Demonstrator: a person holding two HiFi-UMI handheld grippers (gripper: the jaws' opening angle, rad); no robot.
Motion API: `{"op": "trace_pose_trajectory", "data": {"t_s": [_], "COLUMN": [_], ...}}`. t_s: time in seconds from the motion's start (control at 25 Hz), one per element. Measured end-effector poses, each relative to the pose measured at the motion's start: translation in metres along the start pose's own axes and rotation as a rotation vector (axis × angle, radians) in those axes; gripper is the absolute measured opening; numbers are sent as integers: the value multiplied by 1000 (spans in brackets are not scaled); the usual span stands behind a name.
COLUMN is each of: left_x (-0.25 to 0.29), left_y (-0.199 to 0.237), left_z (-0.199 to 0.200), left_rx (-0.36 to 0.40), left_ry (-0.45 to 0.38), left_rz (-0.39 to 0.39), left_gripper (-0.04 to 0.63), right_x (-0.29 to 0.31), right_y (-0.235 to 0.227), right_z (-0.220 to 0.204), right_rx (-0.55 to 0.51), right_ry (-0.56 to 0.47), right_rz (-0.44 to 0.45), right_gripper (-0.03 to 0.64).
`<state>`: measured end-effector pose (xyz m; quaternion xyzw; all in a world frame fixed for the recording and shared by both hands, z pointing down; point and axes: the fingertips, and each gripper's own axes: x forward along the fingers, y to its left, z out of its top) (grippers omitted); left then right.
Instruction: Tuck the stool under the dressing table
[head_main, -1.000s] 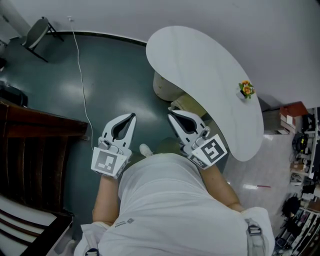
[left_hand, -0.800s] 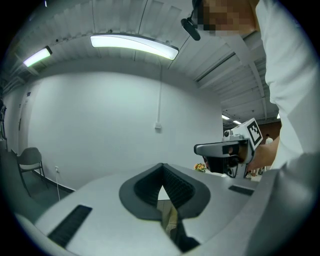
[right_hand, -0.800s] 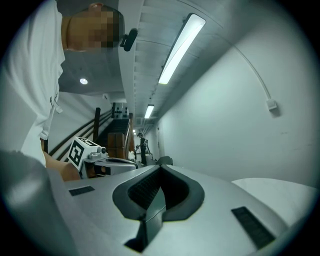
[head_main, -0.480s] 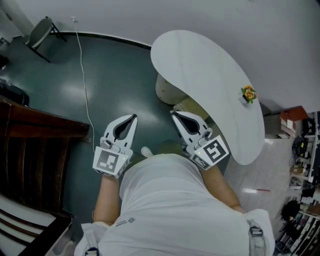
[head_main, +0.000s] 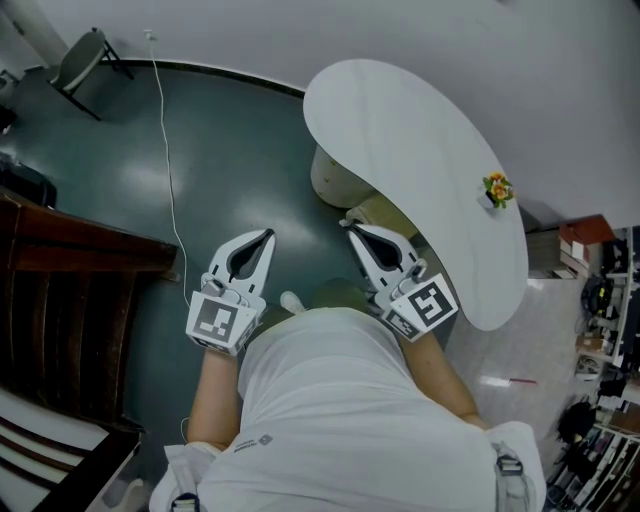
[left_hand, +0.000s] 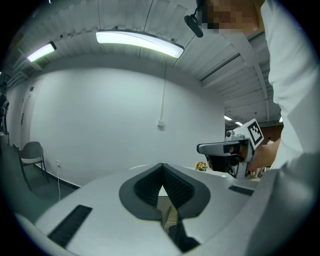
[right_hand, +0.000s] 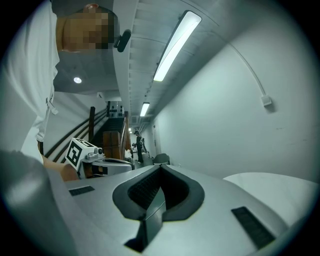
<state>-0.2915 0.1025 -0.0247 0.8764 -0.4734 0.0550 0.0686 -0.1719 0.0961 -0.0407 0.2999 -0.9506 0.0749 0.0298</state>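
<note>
Two white hand-held grippers, the left gripper and the right gripper, hover side by side above the dark green floor, each with its jaws clenched on nothing. What appears to be the beige round stool stands partly beneath the near edge of the white kidney-shaped tabletop, just ahead of the right gripper. A small orange flower ornament sits near the tabletop's right-hand edge.

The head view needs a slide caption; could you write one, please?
Left gripper and right gripper, both shut, beside the dressing table bearing a flower ornament.
</note>
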Motion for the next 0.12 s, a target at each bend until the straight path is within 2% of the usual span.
{"op": "trace_pose_trajectory", "data": {"t_s": [0.12], "left_x": [-2], "left_y": [-1], "left_z": [-2], "left_rx": [-7], "left_ry": [0], "left_rz": [-6], "left_gripper": [2], "right_x": [1], "right_y": [1], "right_z": [-1], "right_rx": [2], "right_ry": [0], "right_rz": [-4], "right_gripper": [9]}}
